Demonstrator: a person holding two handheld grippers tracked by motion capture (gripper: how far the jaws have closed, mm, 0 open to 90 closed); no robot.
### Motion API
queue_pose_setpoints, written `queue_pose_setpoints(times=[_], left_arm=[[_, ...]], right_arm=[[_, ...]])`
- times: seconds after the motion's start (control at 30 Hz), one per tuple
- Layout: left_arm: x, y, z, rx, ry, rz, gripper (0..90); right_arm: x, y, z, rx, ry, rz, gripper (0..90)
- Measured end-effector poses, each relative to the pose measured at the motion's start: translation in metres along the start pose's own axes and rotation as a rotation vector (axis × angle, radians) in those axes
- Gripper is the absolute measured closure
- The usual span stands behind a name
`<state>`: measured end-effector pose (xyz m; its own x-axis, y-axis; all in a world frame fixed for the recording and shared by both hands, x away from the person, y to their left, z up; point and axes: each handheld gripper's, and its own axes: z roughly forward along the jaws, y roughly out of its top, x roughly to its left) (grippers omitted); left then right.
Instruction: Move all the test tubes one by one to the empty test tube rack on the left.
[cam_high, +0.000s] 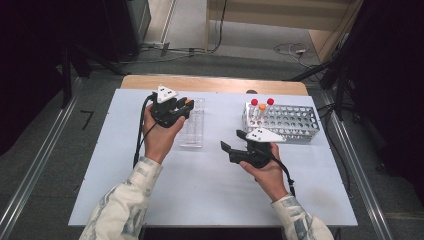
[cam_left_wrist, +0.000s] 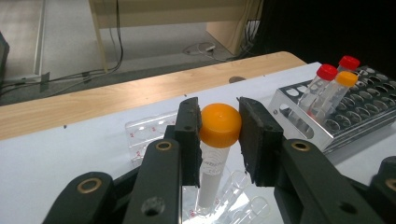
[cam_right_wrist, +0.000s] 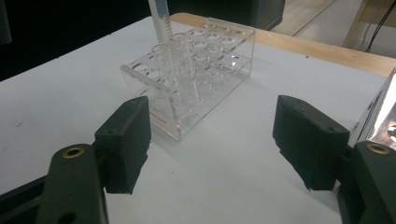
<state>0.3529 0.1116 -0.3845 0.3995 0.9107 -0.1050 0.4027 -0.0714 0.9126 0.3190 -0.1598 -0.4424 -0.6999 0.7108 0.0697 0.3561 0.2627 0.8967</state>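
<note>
Jaws of the left gripper (cam_left_wrist: 219, 140) pinch the orange cap of a tube (cam_left_wrist: 212, 172), pads flat on either side of the cap — closed onto it, tube hanging upright with its foot down in a well of the clear rack (cam_left_wrist: 140, 135). Grip on the cap looks chosen so the body stays free to slide into the hole; I judge the tube is being seated or about to be let go. Right gripper (cam_right_wrist: 212, 140) has its jaws spread wide, nothing between them, held low over the sheet and aimed at the clear rack from the side, probably waiting its turn. In the high view the left gripper (cam_high: 172, 111) sits at the clear rack's (cam_high: 192, 131) far end, toward the far left of the bench top; the right gripper (cam_high: 240, 145) hangs near the middle, just in front of the metal rack (cam_high: 287, 122). That rack stands toward the far right edge and carries three capped tubes (cam_high: 261, 107) — two red, one orange — in its near-left corner. White sheet (cam_high: 210, 190) covers the bench, a wooden strip showing along the far edge. Beyond: grey floor, trailing cables, dark stands either side.
</note>
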Motion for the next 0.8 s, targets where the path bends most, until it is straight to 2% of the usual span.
queue_pose_setpoints(times=[0.2, 0.33, 0.6, 0.8], left_arm=[[-0.007, -0.017, 0.009, 0.034, 0.028, 0.034, 71.0], [-0.007, -0.026, 0.014, 0.046, 0.034, 0.026, 70.9], [-0.007, -0.027, 0.013, 0.052, 0.023, 0.015, 69.1], [-0.008, -0.026, 0.011, 0.044, 0.016, 0.004, 58.1]], right_arm=[[0.0, -0.002, 0.001, 0.007, 0.003, 0.006, 26.1], [0.0, -0.003, 0.001, 0.013, 0.003, 0.002, 26.1], [0.0, -0.004, 0.002, 0.012, 0.002, 0.004, 26.2], [-0.002, -0.004, 0.002, 0.012, -0.011, 0.009, 25.5]])
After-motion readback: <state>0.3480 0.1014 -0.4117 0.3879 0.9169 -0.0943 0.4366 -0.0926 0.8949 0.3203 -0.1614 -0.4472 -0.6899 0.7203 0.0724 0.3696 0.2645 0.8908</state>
